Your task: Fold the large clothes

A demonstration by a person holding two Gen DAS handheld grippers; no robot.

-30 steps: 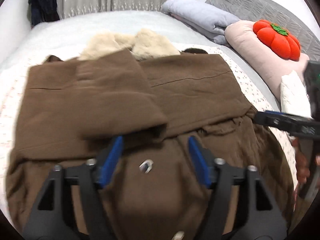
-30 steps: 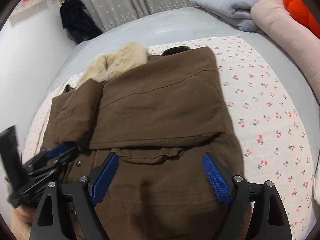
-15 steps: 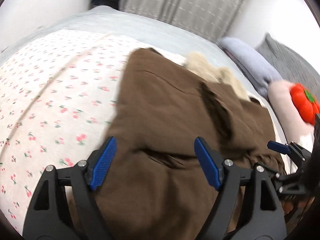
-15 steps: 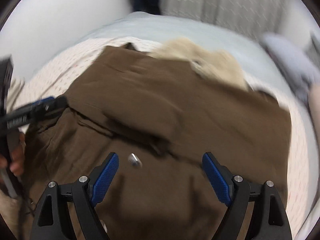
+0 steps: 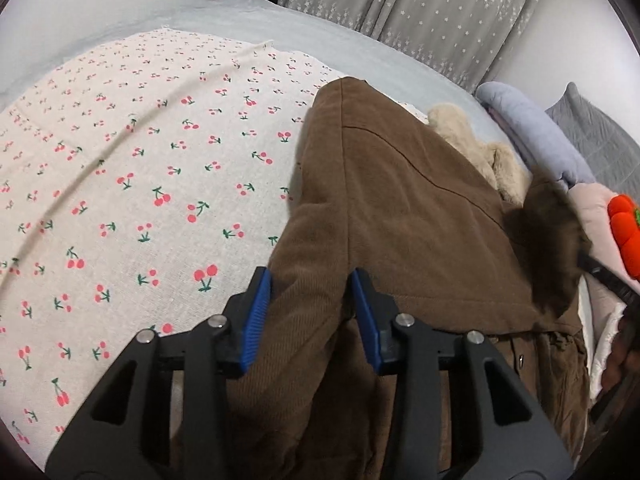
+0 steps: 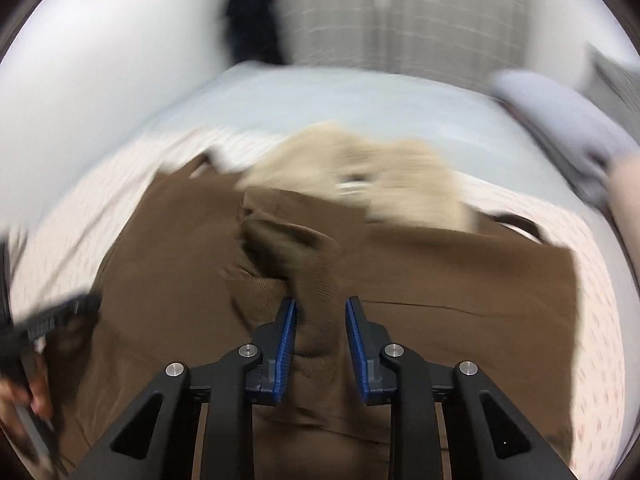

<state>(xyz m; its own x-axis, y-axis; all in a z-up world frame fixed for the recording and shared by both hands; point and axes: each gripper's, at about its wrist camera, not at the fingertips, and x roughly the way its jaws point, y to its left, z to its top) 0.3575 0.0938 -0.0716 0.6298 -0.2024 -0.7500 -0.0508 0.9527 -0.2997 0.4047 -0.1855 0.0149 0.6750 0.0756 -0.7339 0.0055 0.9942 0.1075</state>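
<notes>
The large brown corduroy coat [image 5: 420, 216] with a cream fleece collar [image 5: 476, 148] is lying spread on the cream cherry-print sheet [image 5: 132, 184], which is covering a pale blue bed [image 5: 360, 56]. The left gripper [image 5: 310, 292] is pinching a raised fold along the coat's left edge, its blue-padded fingers [image 5: 258, 312] pressing in on the bunched cloth from both sides. The right gripper [image 6: 320, 320] is likewise clamping a lifted ridge of brown fabric near the coat's middle, just below the collar [image 6: 360, 176], with its blue pads [image 6: 286, 344] squeezing the fold.

The right wrist view is heavily blurred, so the coat's seams, the sheet's pattern and the wall behind are hard to make out; the left gripper is showing there only as a dark smear at the coat's left side, partly cut by the frame, with fingers of a hand below it. In the left wrist view the coat's lower hem is hiding behind the gripper body, and the coat's right side is running out of frame. Beyond the collar a folded lilac blanket [image 5: 532, 128], a grey quilted pillow [image 5: 600, 144], a pink cushion [image 5: 596, 208] and an orange pumpkin plush [image 5: 626, 232] are sitting, the plush cut off by the rim. Grey star-print curtains [image 5: 420, 8] are hanging past the bed. No writing is readable anywhere
</notes>
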